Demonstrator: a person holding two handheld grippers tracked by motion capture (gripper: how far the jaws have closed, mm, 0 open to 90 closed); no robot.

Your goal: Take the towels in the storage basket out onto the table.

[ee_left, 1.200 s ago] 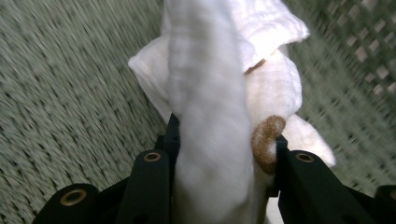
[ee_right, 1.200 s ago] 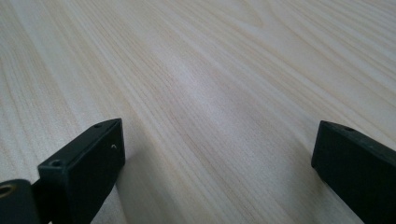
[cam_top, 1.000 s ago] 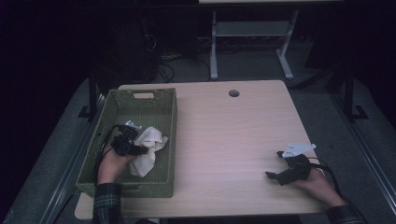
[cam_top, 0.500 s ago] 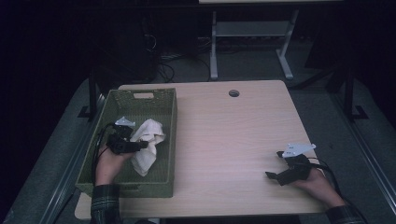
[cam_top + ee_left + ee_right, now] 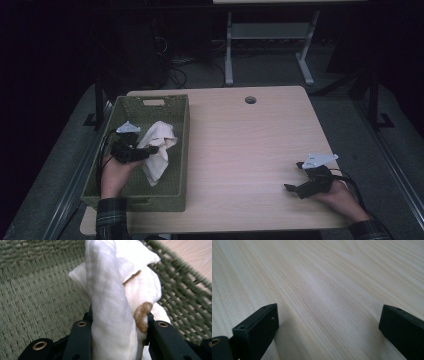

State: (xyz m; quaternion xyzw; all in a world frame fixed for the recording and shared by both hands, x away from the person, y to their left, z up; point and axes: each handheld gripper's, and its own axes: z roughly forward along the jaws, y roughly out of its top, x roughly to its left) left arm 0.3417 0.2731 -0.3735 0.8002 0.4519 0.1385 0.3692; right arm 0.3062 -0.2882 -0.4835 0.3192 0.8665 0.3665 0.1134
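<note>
The left gripper (image 5: pixel 150 149) is clamped on a white cloth (image 5: pixel 159 150), holding it up inside the green basket (image 5: pixel 183 150) at the table's (image 5: pixel 240 150) left edge. The right gripper (image 5: pixel 292 189), jaws wide apart and holding nothing, rests near the table's front right corner.

Quick count: one white cloth (image 5: pixel 157 150), one green basket (image 5: pixel 150 101), two grippers, left (image 5: pixel 131 151) and right (image 5: pixel 307 184), one tabletop (image 5: pixel 240 145).

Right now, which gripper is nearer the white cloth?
Left. The left gripper is shut on the white cloth over the green basket; the right gripper sits open on the table, far off to the cloth's right.
</note>
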